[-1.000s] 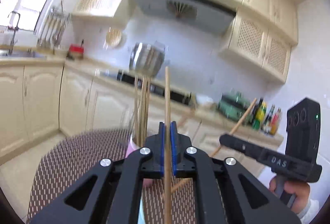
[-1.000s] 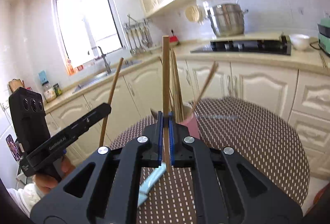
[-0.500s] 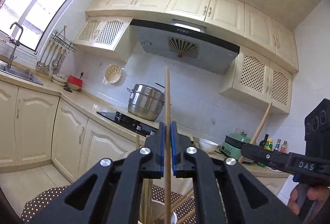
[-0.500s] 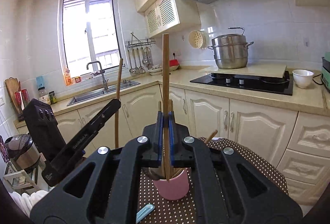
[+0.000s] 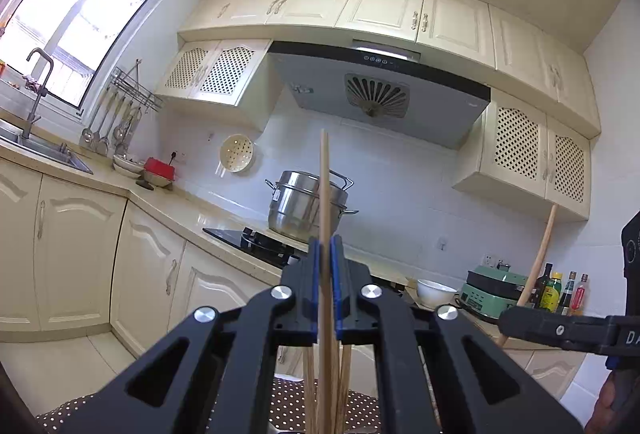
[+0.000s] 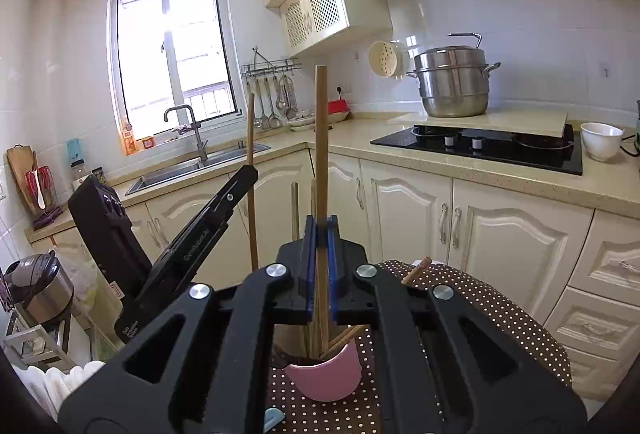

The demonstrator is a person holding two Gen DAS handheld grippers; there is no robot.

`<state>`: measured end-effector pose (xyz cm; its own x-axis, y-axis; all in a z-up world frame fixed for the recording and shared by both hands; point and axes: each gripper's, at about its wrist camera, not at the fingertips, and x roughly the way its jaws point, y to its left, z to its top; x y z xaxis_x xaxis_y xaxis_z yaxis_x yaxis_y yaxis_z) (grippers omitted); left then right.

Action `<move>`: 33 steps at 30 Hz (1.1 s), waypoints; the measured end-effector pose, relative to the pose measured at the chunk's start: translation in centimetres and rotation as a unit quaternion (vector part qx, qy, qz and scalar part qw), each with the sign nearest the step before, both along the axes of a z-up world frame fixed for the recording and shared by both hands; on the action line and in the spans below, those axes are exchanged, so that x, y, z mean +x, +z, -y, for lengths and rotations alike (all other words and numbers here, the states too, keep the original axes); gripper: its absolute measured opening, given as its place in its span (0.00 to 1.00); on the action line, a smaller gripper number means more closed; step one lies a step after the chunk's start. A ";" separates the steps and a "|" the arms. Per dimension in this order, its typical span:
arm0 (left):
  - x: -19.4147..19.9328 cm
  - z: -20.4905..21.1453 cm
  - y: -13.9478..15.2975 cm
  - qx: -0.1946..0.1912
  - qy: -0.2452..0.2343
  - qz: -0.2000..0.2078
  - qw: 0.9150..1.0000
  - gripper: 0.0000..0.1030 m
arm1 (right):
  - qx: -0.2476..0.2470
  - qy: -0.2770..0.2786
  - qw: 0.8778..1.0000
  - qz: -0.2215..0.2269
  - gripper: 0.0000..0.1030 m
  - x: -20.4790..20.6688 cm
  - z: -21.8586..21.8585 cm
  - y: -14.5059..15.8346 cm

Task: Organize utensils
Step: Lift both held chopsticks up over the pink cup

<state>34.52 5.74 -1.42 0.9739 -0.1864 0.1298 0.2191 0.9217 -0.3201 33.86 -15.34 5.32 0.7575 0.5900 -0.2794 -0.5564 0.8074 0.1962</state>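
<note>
A cream-cabinet kitchen with a hob and a steel steamer pot (image 6: 452, 82) formed the background, and a round tabletop (image 6: 500, 310) in a brown dotted cloth carried the work. A pink cup (image 6: 326, 376) stood on it, already holding several chopsticks upright, seen directly below the right claw (image 6: 321, 230). That claw was closed on one chopstick (image 6: 321, 138), whose long axis ran almost vertical, its lower end reaching into the cup's mouth or just above it. The left claw (image 5: 327, 250) was likewise clamped on a second chopstick (image 5: 325, 186), also upright, with the bundled sticks visible beneath it; the cup itself was hidden in that view. The coming move was judged to be a straight drop along each stick's axis, the right claw appearing the better centred over the cup. The opening was crowded by the standing sticks and one leaning stick (image 6: 416, 268), so little free room was left inside. The tabletop's far edge lay well apart from the cup, and open cloth was seen to the right.
</note>
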 end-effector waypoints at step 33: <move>-4.3 0.3 -2.5 0.054 -0.041 -0.118 0.991 0.55 | -0.005 -0.018 0.998 -0.065 0.06 0.3 -1.2 -2.4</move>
<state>30.21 5.40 -3.91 0.9558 -0.2659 -0.1252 0.2246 0.9357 -0.2720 34.18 -14.18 2.87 0.7358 0.5596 -0.3814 -0.4972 0.8288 0.2566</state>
